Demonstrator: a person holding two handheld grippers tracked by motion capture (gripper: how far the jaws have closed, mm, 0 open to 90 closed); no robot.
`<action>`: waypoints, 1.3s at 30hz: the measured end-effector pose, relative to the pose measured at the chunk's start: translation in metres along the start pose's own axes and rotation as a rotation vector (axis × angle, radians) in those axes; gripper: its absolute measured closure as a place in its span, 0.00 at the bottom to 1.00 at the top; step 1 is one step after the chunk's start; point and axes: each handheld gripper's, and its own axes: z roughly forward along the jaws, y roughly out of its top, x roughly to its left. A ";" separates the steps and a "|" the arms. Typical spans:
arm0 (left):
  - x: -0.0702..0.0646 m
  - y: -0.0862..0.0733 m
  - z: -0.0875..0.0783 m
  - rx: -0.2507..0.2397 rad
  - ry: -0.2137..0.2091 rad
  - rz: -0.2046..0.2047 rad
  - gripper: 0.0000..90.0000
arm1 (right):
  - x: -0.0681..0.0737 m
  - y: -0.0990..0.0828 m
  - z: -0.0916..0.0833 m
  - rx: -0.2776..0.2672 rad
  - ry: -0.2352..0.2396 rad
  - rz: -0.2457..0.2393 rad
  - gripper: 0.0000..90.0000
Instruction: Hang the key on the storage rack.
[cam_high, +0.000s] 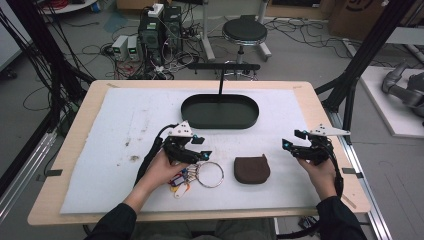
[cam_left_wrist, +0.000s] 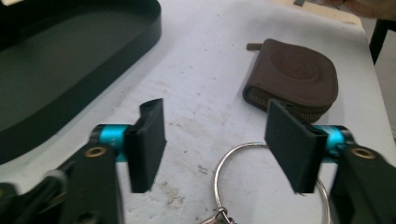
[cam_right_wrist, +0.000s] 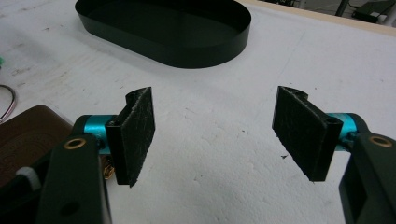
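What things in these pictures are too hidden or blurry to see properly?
- Keys on the ring: high view, too small and partly under the left hand.
- Pouch: left claw view, near edge hidden by a jaw.
- Tray: left claw view, cut off by the frame edge.

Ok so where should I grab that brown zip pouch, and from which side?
Take the brown pouch by its rounded, zippered edge, coming from above with the right tongs, which are open and nearest. It lies flat on the white mat, so a side approach would likely just push it.
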 end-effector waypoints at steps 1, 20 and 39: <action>0.000 0.000 0.002 0.008 -0.002 0.001 0.50 | 0.000 0.000 0.000 0.001 0.000 0.001 0.34; -0.004 -0.008 0.032 0.221 -0.033 0.092 0.82 | -0.001 0.000 0.000 0.005 0.000 -0.005 0.34; -0.011 -0.007 0.040 0.294 -0.005 0.182 0.94 | -0.002 -0.001 0.000 0.008 0.002 -0.010 0.34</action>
